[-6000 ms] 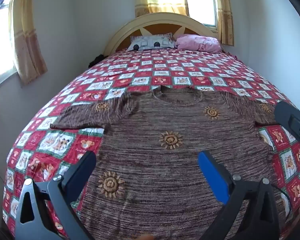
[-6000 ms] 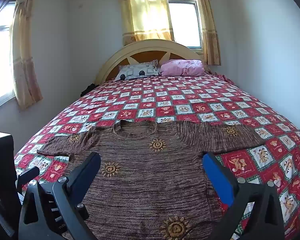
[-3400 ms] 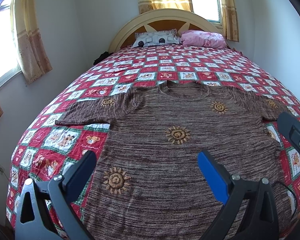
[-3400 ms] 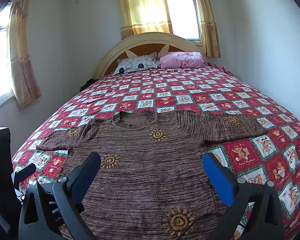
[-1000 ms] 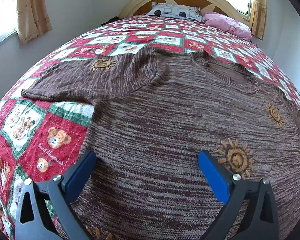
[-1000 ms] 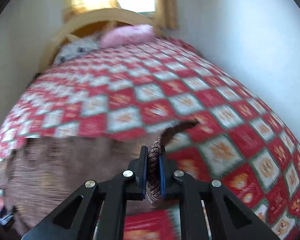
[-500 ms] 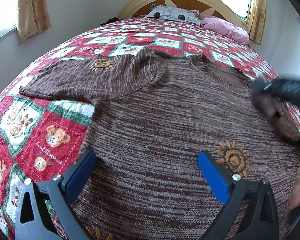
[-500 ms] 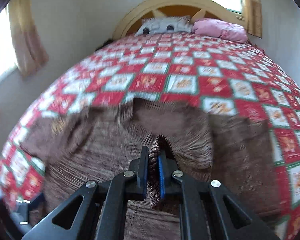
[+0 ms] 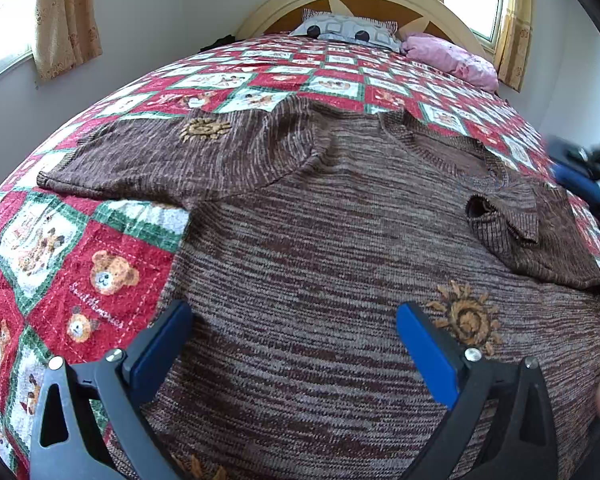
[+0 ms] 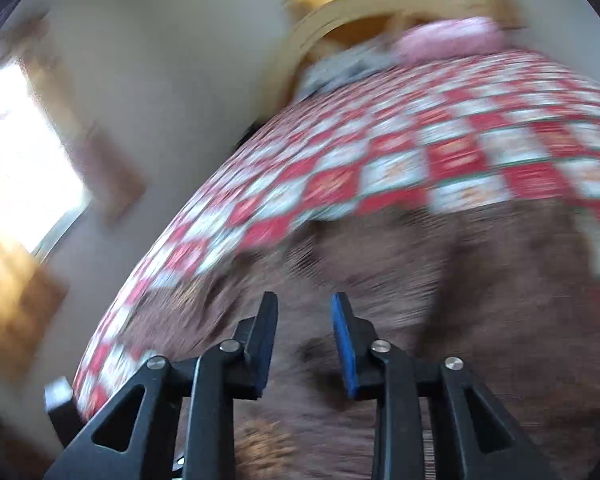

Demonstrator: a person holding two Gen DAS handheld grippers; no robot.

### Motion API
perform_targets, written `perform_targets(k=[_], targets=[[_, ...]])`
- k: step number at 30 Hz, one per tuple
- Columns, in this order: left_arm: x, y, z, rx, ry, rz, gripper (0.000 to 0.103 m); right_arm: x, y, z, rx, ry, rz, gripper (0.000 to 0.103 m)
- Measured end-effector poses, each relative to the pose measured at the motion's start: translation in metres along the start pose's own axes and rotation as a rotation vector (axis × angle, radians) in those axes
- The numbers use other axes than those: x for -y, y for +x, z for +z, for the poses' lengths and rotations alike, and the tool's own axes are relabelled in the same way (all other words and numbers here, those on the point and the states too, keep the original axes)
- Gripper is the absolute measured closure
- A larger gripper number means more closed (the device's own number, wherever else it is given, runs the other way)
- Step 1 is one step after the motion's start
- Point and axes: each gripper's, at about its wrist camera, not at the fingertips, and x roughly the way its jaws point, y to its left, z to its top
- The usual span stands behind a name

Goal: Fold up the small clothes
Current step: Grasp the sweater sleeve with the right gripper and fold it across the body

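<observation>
i'm holding my left gripper (image 9: 292, 336) spread over the brown sweater (image 9: 320, 248); my right gripper (image 10: 304, 332) is opening, empty, its sleeve (image 9: 532, 224) lying folded at three o'clock.

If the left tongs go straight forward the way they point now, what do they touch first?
Most likely the brown sweater. The left tongs stand open, angled down over its body, with only knit fabric ahead. How far off it lies is unclear.
</observation>
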Motion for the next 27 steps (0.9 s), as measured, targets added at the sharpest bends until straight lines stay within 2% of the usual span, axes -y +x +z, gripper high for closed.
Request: perform_targets(k=[1,4,6,7,9,11,13,14,16,17,19,20,21,22,24,25,27], targets=[[0.000,0.000,0.000,0.000,0.001,0.002,0.000,0.009,0.003,0.001,-0.019,-0.009,-0.069,0.074],[0.001,0.001,0.000,-0.001,0.005,0.008,0.000,0.011,0.019,-0.004,-0.083,-0.052,-0.130,0.074],[0.001,0.001,0.000,-0.001,0.004,0.006,0.000,0.001,0.032,-0.013,-0.149,-0.058,-0.107,0.074],[0.001,0.001,0.000,-0.001,0.005,0.007,0.000,-0.001,0.031,-0.017,-0.157,-0.059,-0.100,0.074],[0.001,0.001,0.000,-0.002,0.005,0.007,0.000,-0.011,0.032,-0.024,-0.143,-0.082,-0.187,0.074],[0.001,0.000,0.000,-0.001,0.004,0.007,0.000,-0.004,0.028,-0.026,-0.097,-0.010,-0.259,0.074],[0.001,0.000,0.000,-0.001,0.005,0.007,0.000,0.018,0.030,-0.027,-0.091,0.125,-0.278,0.074],[0.001,0.000,0.000,-0.001,0.005,0.007,0.000,0.027,0.032,-0.024,-0.093,0.154,-0.252,0.074],[0.001,0.000,0.000,-0.001,0.004,0.006,0.000,0.022,0.040,-0.015,-0.096,0.119,-0.245,0.074],[0.001,0.000,0.000,-0.001,0.003,0.005,0.000,0.015,0.049,-0.009,-0.117,0.097,-0.203,0.074],[0.001,0.001,0.001,-0.001,0.003,0.004,0.000,0.005,0.071,0.000,-0.204,0.102,-0.052,0.074],[0.001,0.001,0.001,-0.001,0.004,0.005,0.000,0.005,0.086,0.006,-0.260,0.154,0.068,0.073],[0.001,0.000,0.001,-0.001,0.003,0.004,0.000,0.008,0.096,0.010,-0.289,0.205,0.149,0.073],[0.001,0.000,0.001,-0.001,0.002,0.003,0.000,0.015,0.099,0.016,-0.288,0.265,0.225,0.073],[0.001,0.000,0.000,0.000,0.001,0.002,0.000,0.026,0.087,0.022,-0.223,0.303,0.248,0.073],[0.001,0.000,0.000,0.000,0.001,0.001,0.000,0.031,0.073,0.024,-0.172,0.299,0.227,0.073],[0.001,0.000,0.000,0.001,0.001,0.001,0.000,0.040,0.038,0.021,-0.057,0.255,0.122,0.073]])
